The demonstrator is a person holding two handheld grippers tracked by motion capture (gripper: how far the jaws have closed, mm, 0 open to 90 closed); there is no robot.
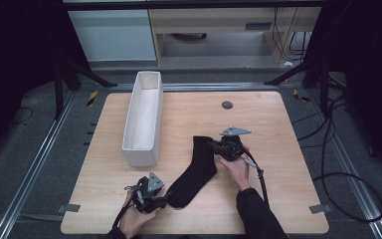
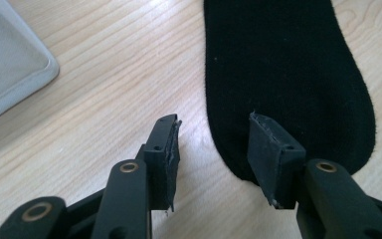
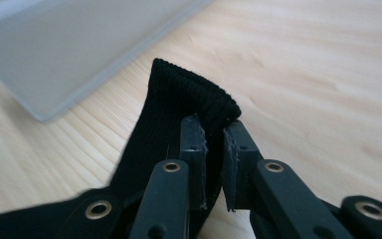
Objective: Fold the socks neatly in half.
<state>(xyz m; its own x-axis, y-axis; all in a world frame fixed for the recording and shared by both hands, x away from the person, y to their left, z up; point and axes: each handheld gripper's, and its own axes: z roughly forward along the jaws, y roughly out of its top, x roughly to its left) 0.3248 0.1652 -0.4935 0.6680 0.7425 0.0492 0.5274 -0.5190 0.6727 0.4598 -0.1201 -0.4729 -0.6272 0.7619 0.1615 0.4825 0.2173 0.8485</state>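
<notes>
- While the table is carrying a white box at ten o'clock, the black sock is lying near centre.
- Right gripper, at three o'clock, is pinching the sock's cuff.
- Left gripper, at seven o'clock, is gaping around the toe, not pressing.

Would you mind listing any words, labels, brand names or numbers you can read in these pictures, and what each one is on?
There is no readable text. The black sock, the white box, the wooden table and both grippers, left and right, are plain. The yellow-and-black strips on the floor are striped markings, without letters.
</notes>
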